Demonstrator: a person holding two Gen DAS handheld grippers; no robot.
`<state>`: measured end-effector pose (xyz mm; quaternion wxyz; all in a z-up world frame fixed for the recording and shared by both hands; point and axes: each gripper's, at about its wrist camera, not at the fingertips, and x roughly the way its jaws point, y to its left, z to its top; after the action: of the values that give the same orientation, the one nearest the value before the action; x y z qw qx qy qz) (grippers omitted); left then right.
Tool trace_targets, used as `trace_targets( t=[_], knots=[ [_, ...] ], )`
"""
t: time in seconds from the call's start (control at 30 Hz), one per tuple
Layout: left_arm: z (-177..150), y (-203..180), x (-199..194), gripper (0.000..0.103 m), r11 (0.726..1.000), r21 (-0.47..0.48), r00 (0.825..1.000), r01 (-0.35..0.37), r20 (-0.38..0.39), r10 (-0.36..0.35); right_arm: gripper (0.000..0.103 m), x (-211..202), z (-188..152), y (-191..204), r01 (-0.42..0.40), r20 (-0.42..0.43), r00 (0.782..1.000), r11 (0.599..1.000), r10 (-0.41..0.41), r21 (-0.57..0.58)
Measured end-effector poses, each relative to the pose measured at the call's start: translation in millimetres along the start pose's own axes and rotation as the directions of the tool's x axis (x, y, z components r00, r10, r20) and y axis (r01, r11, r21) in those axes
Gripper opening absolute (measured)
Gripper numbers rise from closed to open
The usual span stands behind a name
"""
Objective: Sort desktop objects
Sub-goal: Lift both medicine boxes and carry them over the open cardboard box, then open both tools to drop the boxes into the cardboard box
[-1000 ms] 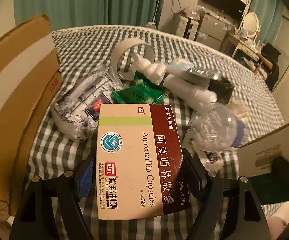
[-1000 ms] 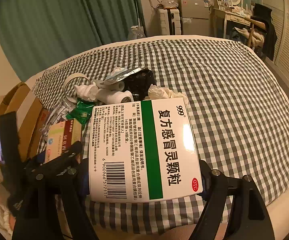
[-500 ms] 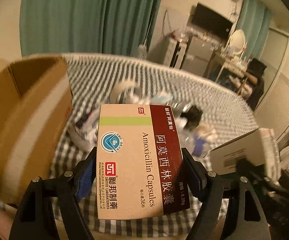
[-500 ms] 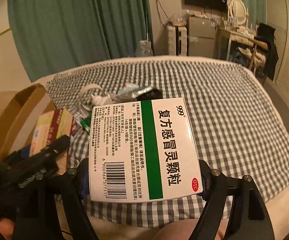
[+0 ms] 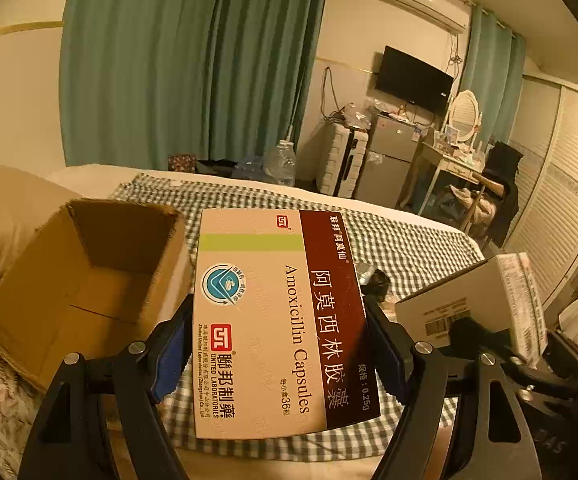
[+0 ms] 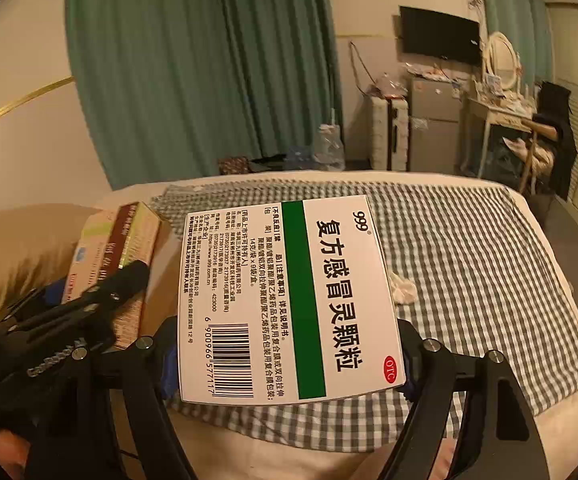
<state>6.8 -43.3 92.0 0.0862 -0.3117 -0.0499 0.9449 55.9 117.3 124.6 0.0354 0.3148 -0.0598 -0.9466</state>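
Two medicine boxes are held up above the bed (image 5: 409,240) — one in each tool. The left tool (image 5: 279,356) is closed on the sides of the amoxicillin box (image 5: 273,320), whose printed face is turned up toward the camera, its blue pads (image 5: 167,360) pressed against the box edges. Just left of that box, an open carton (image 5: 89,280) is seen on the bed, its brown inside exposed and nothing visible in it. The right tool (image 6: 289,360) is likewise clamped on the white box (image 6: 289,300), which bears a green stripe and a barcode; its far end is tilted slightly upward. In the left wrist view the white box (image 5: 473,304) is seen at the right edge, held in the right tool, well apart from the carton. In the right wrist view the amoxicillin box (image 6: 117,248) appears at the left, beside the carton, gripped by the left tool (image 6: 101,288). A checked cloth (image 6: 469,260) is spread over the bed, and a crumpled white scrap (image 6: 403,290) lies on it — just right of the white box. Green curtains (image 5: 193,60) are hung behind the bed.
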Motion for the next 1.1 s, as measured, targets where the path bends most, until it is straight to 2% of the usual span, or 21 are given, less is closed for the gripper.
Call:
trace_targets(
  t=[0.23, 0.3, 0.4, 0.5, 0.63, 0.77, 0.93, 1.1],
  knots=[
    [34.6, 37.2, -34.6, 0.079, 1.000, 0.006, 1.000, -0.011, 0.007, 0.011, 0.077, -15.9, 26.6, 32.9, -0.128, -0.008, 0.992, 0.991, 0.128, -0.031],
    [40.8, 56.4, -46.9, 0.079, 0.999, 0.017, 1.000, -0.027, 0.013, 0.027, 0.077, -17.2, 35.7, 47.4, -0.194, -0.021, 0.981, 0.981, 0.193, -0.021],
    [48.0, 85.6, -57.6, 0.079, 0.995, 0.034, 0.996, -0.091, 0.026, 0.090, 0.077, -13.9, 45.9, 72.8, -0.250, -0.034, 0.968, 0.968, 0.249, -0.033],
    [47.2, 112.6, -59.5, 0.079, 0.991, 0.035, 0.992, -0.126, 0.028, 0.125, 0.077, -4.6, 49.2, 104.4, -0.296, -0.049, 0.955, 0.954, 0.293, -0.046],
    [32.4, 148.5, -45.5, 0.079, 0.985, 0.020, 0.985, -0.169, -0.020, 0.170, 0.077, 20.6, 44.2, 144.9, -0.347, -0.099, 0.934, 0.937, 0.342, -0.032],
    [8.3, 183.5, -27.2, 0.079, 0.977, -0.007, 0.974, -0.215, -0.067, 0.214, 0.077, 51.5, 34.3, 168.2, -0.366, -0.154, 0.920, 0.930, 0.360, -0.014],
    [-11.1, 217.9, -6.1, 0.079, 0.976, -0.026, 0.970, -0.215, -0.121, 0.210, 0.077, 81.1, 24.5, 195.1, -0.364, -0.212, 0.912, 0.931, 0.352, -0.020],
    [-20.9, 235.2, 3.1, 0.079, 0.980, -0.022, 0.973, -0.196, -0.131, 0.192, 0.077, 105.8, 18.1, 221.7, -0.356, -0.252, 0.906, 0.934, 0.341, -0.015]
  ],
)
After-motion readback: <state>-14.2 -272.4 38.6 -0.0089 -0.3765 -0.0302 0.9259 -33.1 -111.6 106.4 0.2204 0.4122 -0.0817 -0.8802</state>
